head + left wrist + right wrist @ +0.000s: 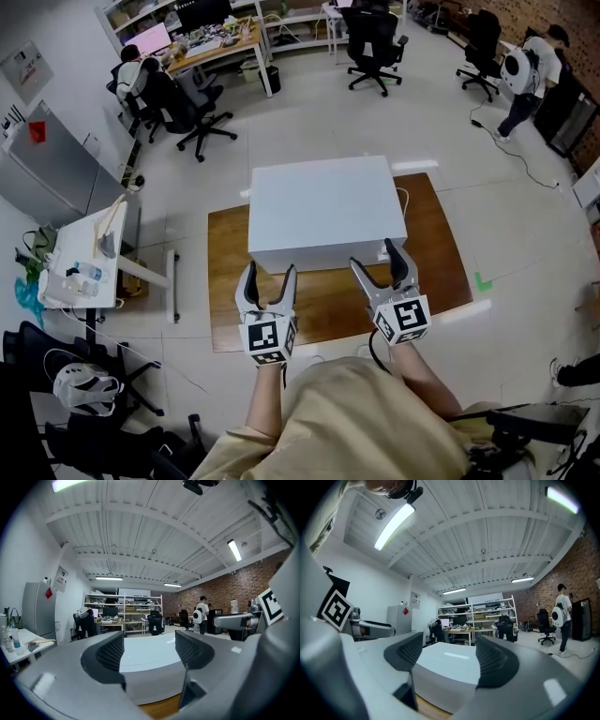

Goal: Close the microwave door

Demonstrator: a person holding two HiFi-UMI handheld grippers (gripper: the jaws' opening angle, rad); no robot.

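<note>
White boxy microwave (323, 211) sits mid-frame on the brown wooden tabletop (441, 253). Left hand-held gripper (270, 274) and right hand-held gripper (377, 262) stand released, empty, just below it; an unlatched door might swing open.

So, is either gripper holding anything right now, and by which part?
Nothing is held. The left gripper and the right gripper both have jaws apart and empty, facing the white microwave.

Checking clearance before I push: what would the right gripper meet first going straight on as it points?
Probably the white microwave: its near side lies just ahead of the open right gripper, nothing between; the gap is hard to judge.
</note>
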